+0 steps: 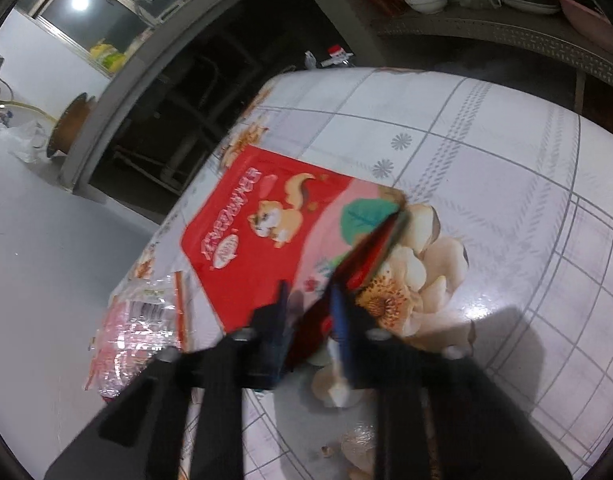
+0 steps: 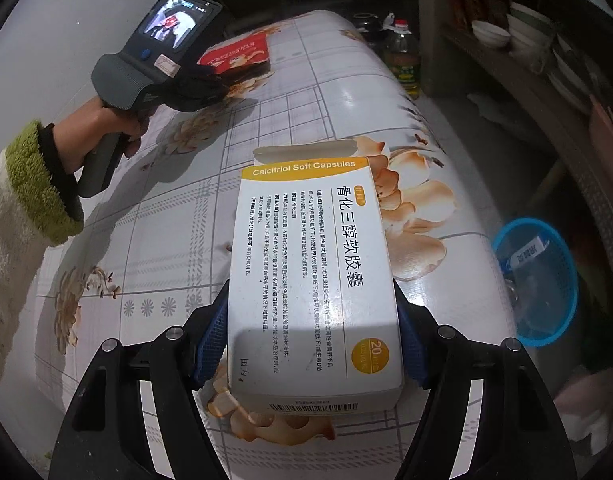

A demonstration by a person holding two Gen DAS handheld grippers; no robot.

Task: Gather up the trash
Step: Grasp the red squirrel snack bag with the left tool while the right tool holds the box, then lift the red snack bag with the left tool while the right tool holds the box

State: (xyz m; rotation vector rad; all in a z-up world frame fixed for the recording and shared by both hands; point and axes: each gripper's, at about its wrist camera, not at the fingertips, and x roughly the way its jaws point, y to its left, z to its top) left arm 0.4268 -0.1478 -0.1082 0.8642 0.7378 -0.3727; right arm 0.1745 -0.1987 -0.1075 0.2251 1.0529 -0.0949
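the right hand-held gripper [image 2: 310, 344] clamps the medicine box [image 2: 312, 280]; the left hand-held gripper [image 1: 310, 308], nearly closed, pinches the red snack bag [image 1: 266, 228]'s corner. lift the bag gently, since so thin a pinch could slip.

Printed in white on the yellow band along the far edge of the medicine box [image 2: 314, 280]: "Calcitriol Soft Capsules". Running lengthwise down its white top face, large dark characters: 骨化三醇软胶囊. Beside these, columns of small Chinese print, too fine to read. In a yellow circle near the box's near right corner: "20", with smaller marks unreadable. On the near end face, a barcode, digits illegible. White Chinese lettering on the red snack bag [image 1: 274, 224] at the table's left edge, blurred beyond reading. On a wrapper in the blue basket [image 2: 538, 280], lettering not legible.
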